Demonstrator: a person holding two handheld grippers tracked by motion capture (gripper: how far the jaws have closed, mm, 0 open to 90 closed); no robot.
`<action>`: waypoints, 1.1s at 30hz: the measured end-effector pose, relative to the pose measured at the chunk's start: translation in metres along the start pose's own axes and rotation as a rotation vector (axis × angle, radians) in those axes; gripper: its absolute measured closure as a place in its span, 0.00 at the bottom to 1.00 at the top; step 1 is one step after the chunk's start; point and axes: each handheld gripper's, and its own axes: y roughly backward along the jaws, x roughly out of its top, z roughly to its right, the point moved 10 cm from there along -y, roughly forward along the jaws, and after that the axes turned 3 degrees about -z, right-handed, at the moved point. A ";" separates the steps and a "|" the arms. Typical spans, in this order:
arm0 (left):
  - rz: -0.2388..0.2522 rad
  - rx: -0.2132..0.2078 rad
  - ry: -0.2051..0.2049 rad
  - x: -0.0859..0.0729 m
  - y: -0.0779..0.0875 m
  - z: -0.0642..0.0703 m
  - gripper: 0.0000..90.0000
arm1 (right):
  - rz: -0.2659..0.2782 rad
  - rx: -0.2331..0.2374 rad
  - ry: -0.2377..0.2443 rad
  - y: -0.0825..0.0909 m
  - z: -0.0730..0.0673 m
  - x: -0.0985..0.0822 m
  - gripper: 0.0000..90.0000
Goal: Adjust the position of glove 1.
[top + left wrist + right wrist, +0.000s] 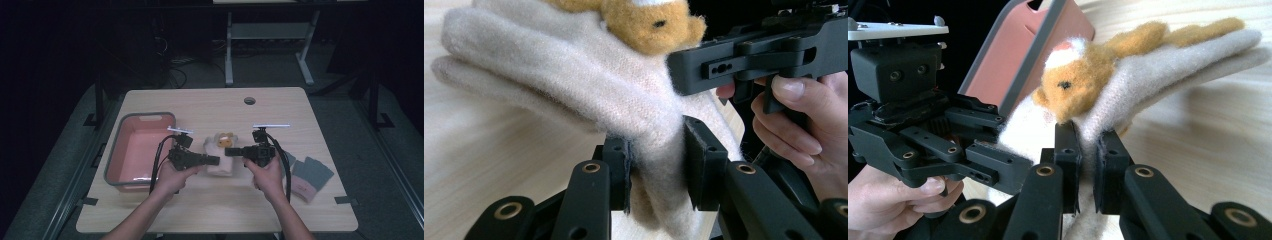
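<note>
Together, our left gripper (216,160) and right gripper (228,151) pinched the cream glove (220,155) near the table's (210,107) middle; lifting begun, pink bin (142,150) placement remained, seemingly.

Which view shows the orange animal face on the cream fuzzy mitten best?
The right gripper view: the orange animal face is seen side-on with its dark eye, just above the right tongs clamped on the cream mitten. The left gripper view cuts the face off at the top edge; the high view shows a small blurred orange patch.
</note>
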 end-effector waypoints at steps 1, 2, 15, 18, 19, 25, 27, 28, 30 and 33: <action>0.000 0.000 -0.006 0.001 0.001 0.000 0.74 | 0.004 0.003 0.001 0.000 -0.002 0.002 0.92; 0.005 -0.001 -0.006 0.003 0.003 0.001 0.74 | 0.003 0.002 0.005 0.000 -0.002 0.003 0.92; 0.013 -0.005 -0.018 0.018 0.022 -0.002 0.74 | 0.008 0.019 0.023 -0.002 -0.020 0.023 0.92; 0.011 0.001 -0.032 0.021 0.025 -0.002 0.74 | 0.008 0.027 0.021 -0.003 -0.022 0.025 0.92; 0.016 0.002 -0.030 0.022 0.027 -0.002 0.74 | 0.007 0.029 0.022 -0.003 -0.023 0.026 0.92; 0.029 -0.006 -0.031 0.027 0.037 -0.003 0.74 | 0.014 0.041 0.035 -0.004 -0.032 0.034 0.92; 0.035 -0.010 -0.025 0.029 0.041 -0.003 0.74 | 0.013 0.042 0.032 -0.005 -0.035 0.037 0.92; 0.038 -0.010 -0.024 0.030 0.043 -0.003 0.74 | 0.015 0.048 0.036 -0.005 -0.037 0.039 0.92; 0.045 -0.007 -0.034 0.033 0.047 -0.004 0.74 | 0.012 0.050 0.036 -0.006 -0.040 0.042 0.92; 0.049 -0.005 -0.039 0.035 0.053 -0.006 0.74 | 0.013 0.055 0.046 -0.009 -0.045 0.046 0.92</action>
